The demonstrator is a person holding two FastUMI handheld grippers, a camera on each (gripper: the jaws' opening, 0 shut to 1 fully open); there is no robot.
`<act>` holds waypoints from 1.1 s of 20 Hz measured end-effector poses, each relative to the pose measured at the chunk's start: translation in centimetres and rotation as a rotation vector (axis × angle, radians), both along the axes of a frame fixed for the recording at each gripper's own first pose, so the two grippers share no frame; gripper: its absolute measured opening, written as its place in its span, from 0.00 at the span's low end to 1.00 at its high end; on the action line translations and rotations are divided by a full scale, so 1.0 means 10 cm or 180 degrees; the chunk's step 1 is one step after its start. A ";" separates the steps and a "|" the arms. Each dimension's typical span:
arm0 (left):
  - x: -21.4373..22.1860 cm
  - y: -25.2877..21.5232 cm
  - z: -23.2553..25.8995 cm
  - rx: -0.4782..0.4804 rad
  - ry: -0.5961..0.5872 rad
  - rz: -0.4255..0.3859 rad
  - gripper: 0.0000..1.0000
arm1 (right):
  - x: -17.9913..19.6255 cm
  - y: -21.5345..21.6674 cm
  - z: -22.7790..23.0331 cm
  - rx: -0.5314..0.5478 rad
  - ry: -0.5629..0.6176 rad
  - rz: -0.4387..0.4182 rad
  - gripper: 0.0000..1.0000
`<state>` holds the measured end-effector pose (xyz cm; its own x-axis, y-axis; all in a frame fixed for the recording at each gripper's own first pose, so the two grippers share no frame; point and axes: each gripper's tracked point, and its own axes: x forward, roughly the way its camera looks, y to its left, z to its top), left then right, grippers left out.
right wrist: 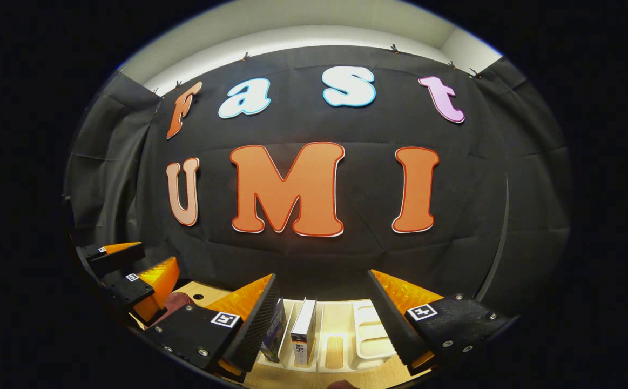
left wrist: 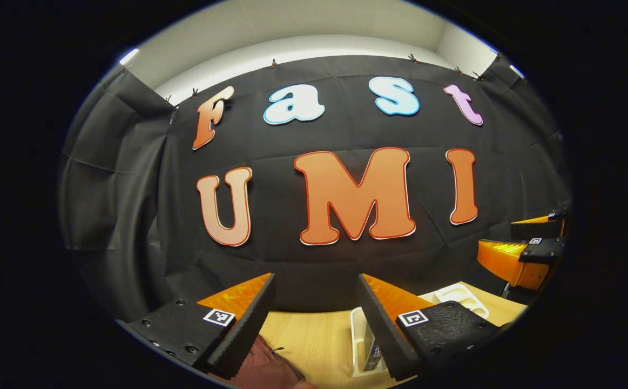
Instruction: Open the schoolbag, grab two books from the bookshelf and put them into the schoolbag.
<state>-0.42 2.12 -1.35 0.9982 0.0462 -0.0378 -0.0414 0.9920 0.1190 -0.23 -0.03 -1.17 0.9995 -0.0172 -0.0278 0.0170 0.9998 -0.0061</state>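
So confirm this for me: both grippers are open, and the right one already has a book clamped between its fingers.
Not quite. In the right gripper view, the right gripper is open and holds nothing; two books stand upright in the white bookshelf beyond its fingers. The left gripper is open, as you said.

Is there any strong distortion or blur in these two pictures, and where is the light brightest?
Both views bend straight lines, fisheye style. Right gripper view: brightest on the white bookshelf holding two sharp books. Left gripper view: wooden table evenly lit, no glare.

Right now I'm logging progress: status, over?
Left gripper open, right gripper open, both empty. Two upright books in white plastic bookshelf. Dark red fabric schoolbag untouched.
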 end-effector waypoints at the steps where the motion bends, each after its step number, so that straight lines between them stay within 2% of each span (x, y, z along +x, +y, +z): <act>1: 0.00 0.01 -0.01 0.0006 0.0015 -0.0005 0.94 | 0.00 -0.01 -0.02 -0.0001 0.0016 -0.0007 0.96; 7: -0.04 0.20 -0.13 0.0233 0.0144 0.0147 0.96 | 0.02 -0.05 -0.05 0.0039 0.0029 -0.0001 0.96; 8: -0.05 0.23 -0.18 0.0267 0.0196 0.0176 1.00 | 0.03 -0.05 -0.07 0.0041 0.0036 0.0006 0.96; 9: -0.07 0.26 -0.24 0.0306 0.0269 0.0206 0.96 | 0.03 -0.06 -0.08 0.0038 0.0043 0.0012 0.96; 11: -0.13 0.36 -0.35 0.0428 0.0429 0.0274 0.96 | 0.04 -0.10 -0.13 0.0043 0.0075 0.0008 0.96; 12: -0.18 0.41 -0.45 0.0509 0.0528 0.0314 1.00 | 0.05 -0.12 -0.15 0.0054 0.0088 0.0006 0.96; 13: -0.21 0.46 -0.53 0.0596 0.0631 0.0337 0.96 | 0.05 -0.15 -0.17 0.0063 0.0095 -0.0002 0.96; 16: -0.45 0.58 -0.87 0.0779 0.1181 0.0443 0.98 | 0.07 -0.26 -0.24 0.0048 0.0118 -0.0039 0.96; 18: -0.56 0.64 -1.07 0.0853 0.1421 0.0444 0.99 | 0.08 -0.35 -0.29 0.0016 0.0132 -0.0073 0.96; 22: -0.71 0.76 -1.52 0.1230 0.1817 0.0409 0.99 | 0.14 -0.49 -0.42 0.0011 0.0213 -0.0092 0.96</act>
<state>-7.49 9.73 -16.59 0.8129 0.2783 -0.5115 0.0184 0.8657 0.5003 1.19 -4.98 -5.37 0.9945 -0.0457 -0.0947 0.0454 0.9990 -0.0048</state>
